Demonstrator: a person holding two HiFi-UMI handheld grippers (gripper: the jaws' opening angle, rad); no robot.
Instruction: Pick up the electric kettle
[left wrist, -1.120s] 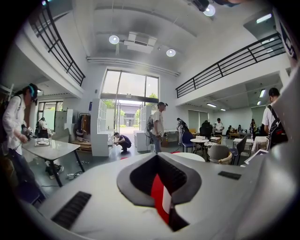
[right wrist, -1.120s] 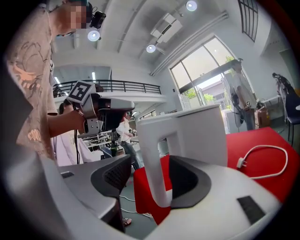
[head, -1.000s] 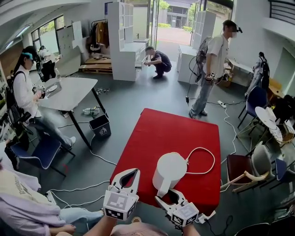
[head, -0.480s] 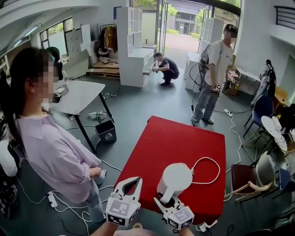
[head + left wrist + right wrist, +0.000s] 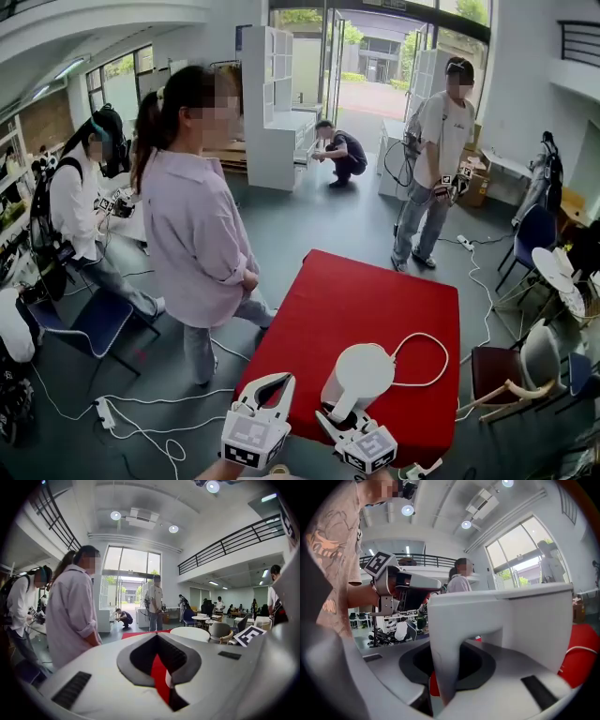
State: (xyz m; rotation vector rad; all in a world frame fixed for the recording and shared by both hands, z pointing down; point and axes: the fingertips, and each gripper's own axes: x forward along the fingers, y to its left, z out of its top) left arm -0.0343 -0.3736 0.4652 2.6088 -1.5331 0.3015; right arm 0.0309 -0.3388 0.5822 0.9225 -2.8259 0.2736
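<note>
The white electric kettle stands near the front edge of the red table, and its white cord loops off to the right. My right gripper is at the kettle's handle. In the right gripper view the handle runs down between the jaws of the right gripper, which are closing and press on it. The kettle's body fills that view. My left gripper hovers left of the kettle, shut and holding nothing. In the left gripper view the left gripper has its tips together, with the kettle's lid beyond it.
A person in a lilac shirt stands close to the table's left edge. Chairs stand at the right of the table. White cables trail over the floor on the left. Other people stand or crouch farther back.
My right gripper has closed around the kettle's handle. The person in the lilac shirt has walked from the near left to the table's left edge. My left gripper has stayed put.
</note>
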